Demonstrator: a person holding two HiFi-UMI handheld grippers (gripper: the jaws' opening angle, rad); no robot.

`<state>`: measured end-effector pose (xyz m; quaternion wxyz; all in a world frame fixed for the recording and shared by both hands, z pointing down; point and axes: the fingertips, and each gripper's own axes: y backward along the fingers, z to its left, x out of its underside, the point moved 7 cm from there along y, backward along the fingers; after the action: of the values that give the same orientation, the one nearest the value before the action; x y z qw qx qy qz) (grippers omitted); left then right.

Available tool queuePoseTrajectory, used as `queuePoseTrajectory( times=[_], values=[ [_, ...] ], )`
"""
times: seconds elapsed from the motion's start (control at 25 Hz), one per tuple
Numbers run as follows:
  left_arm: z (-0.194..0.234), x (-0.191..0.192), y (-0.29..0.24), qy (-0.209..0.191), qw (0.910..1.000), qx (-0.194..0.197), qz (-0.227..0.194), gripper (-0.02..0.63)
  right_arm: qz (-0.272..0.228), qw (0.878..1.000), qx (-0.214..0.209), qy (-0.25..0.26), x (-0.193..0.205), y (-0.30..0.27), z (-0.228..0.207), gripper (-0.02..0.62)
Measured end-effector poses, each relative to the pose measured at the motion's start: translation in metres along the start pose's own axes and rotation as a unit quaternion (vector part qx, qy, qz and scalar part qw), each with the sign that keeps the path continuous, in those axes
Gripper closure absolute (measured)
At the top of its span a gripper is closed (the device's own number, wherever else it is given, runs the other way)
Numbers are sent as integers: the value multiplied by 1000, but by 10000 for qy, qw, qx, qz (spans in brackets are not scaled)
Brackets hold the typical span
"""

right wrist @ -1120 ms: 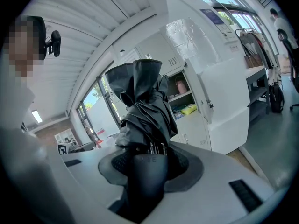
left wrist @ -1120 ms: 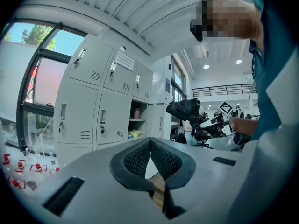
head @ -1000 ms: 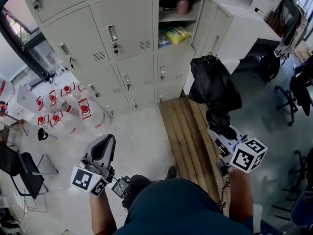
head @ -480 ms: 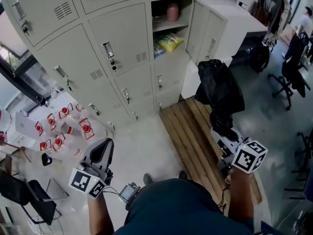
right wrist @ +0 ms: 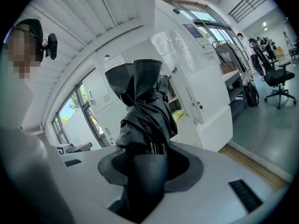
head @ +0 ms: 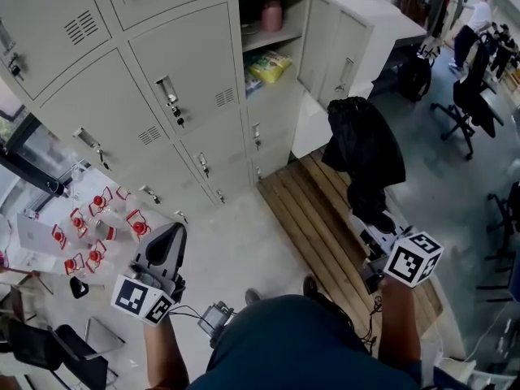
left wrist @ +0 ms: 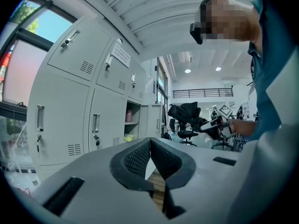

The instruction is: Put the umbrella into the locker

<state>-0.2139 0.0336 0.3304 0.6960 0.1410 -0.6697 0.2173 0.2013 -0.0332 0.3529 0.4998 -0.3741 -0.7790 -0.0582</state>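
A folded black umbrella (head: pixel 362 146) sticks up and away from my right gripper (head: pixel 374 224), which is shut on its handle above the wooden bench. In the right gripper view the handle (right wrist: pixel 145 171) sits between the pads and the bunched canopy (right wrist: pixel 142 101) rises ahead. The open locker (head: pixel 266 37) holds a pink bottle (head: pixel 272 14) on its shelf and a yellow packet (head: pixel 268 65) below; its door (head: pixel 331 45) swings out to the right. My left gripper (head: pixel 172 236) hangs at the lower left, shut with nothing in it. In the left gripper view its pads (left wrist: pixel 140 158) meet, and the umbrella (left wrist: pixel 186 114) shows beyond.
A slatted wooden bench (head: pixel 317 226) runs from the lockers toward me. Several red-capped water bottles (head: pixel 97 227) stand on the floor at left. A black folding chair (head: pixel 49 352) is at the lower left. Office chairs (head: pixel 467 96) and a person (head: pixel 479 13) are at the far right.
The lockers have slid left and grown larger in the head view as both grippers were carried toward them. The umbrella stays in the right gripper's hold.
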Motion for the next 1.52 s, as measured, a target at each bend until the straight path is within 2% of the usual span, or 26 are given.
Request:
queuePoseTrajectory(
  times=[0.48,0.68,0.84,1.24,1.52],
  values=[
    [60,-3,0,24,9998,161,-94,588,-165,9992,367,67,-7,-26,24,431],
    [85,-2,15,10,9998,104,-150,588,-218,9986,440,197,-10,-42,38,431],
    [100,1,21,11,9999,-68,-154,588,-188,9988,344,305,-16,-57,41,431],
    [100,-3,-25,-25,9984,-527,-199,588,78,9991,30,414,-50,-115,-15,431],
    [95,-5,-64,11,9976,-671,-191,588,224,9989,77,404,-76,-132,-57,431]
  ],
)
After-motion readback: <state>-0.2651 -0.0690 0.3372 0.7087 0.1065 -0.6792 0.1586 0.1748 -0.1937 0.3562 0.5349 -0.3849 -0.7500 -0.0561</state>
